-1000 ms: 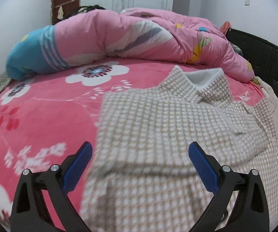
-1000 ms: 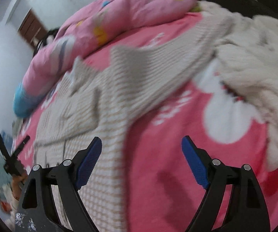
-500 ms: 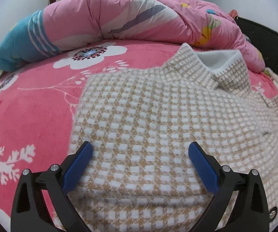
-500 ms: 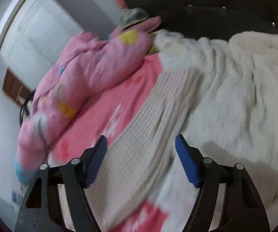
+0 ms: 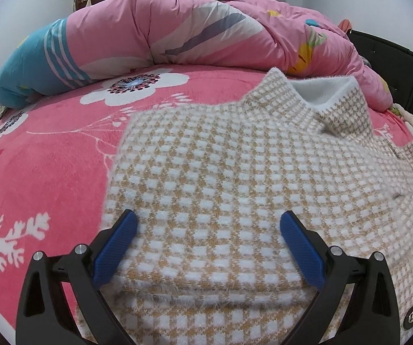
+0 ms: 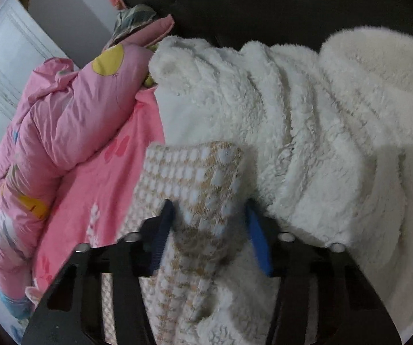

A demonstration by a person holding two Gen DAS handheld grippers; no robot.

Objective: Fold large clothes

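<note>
Lying flat on the pink floral bedspread (image 5: 48,172), the checked knit coat (image 5: 235,178) had its collar toward 12 o'clock, below the rolled pink duvet (image 5: 177,26). The left gripper (image 5: 208,230) hovered over a folded edge at 6 o'clock, blue pads wide apart and pressing nothing. The right gripper (image 6: 210,230) had just been closing; a bunched coat sleeve (image 6: 195,184) sat between its pads, which pinched it. A white fleece garment (image 6: 307,120) lay at 2 o'clock.

no readable text or labels
</note>
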